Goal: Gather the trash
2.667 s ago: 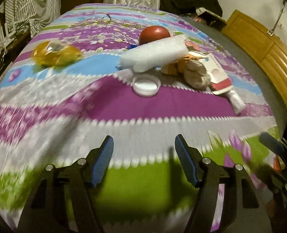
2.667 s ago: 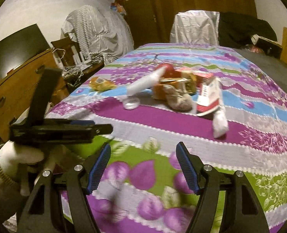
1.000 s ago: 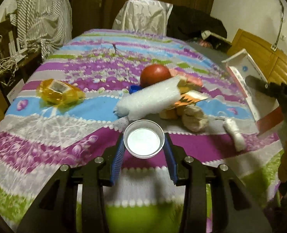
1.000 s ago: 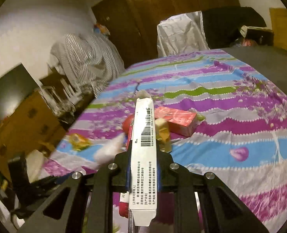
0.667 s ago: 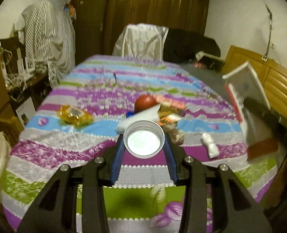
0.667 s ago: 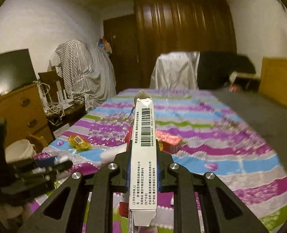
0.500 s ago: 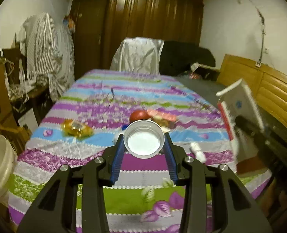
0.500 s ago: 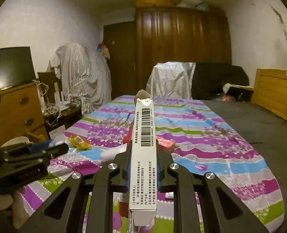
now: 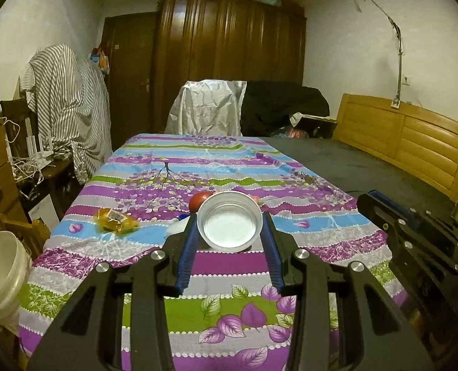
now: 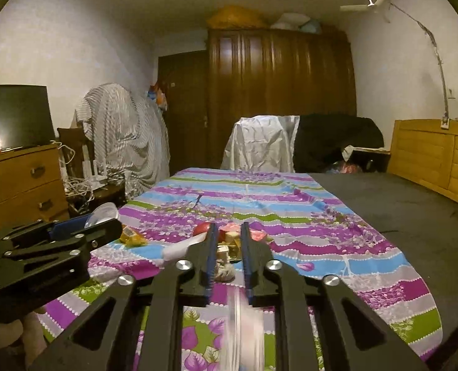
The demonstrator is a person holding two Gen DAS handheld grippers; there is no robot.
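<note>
Purple-striped sheet covers the bed [image 9: 229, 167], which fills the space ahead of both sets of jaws and carries the trash that is not yet picked up. Off to the left of the left jaws, low beside the bed's edge, stands a white bucket [image 9: 0, 266]. It is probably the bin for this task, which would explain why both tools are held back from the bed and off its surface with their loads.

The right gripper [image 10: 227, 228] has its jaws drawn to their narrowest, with only a slim gap between the pads, and the heap on the bed shows through that gap. Low behind the pads, towards the handle, a white and pink box [image 10: 244, 327] shows as a blurred streak. I cannot tell whether its top edge is pinched or whether it is slipping free.

The left gripper [image 9: 230, 216] is closed partway on a round white lid [image 9: 230, 221]. The pads press on opposite sides of its rim and its hollow side faces the camera. A squeeze across the width suits a shallow, stiff disc like this and keeps it from tipping out.

Beyond the jaw tips lie a red fruit [image 9: 196, 201], just past the lid's upper left edge, and a yellow wrapper [image 9: 116, 219], further left on a blue stripe. In the right wrist view a crumpled wad [image 10: 224, 270] sits straight ahead between the right jaws, the nearest item left to grab.
</note>
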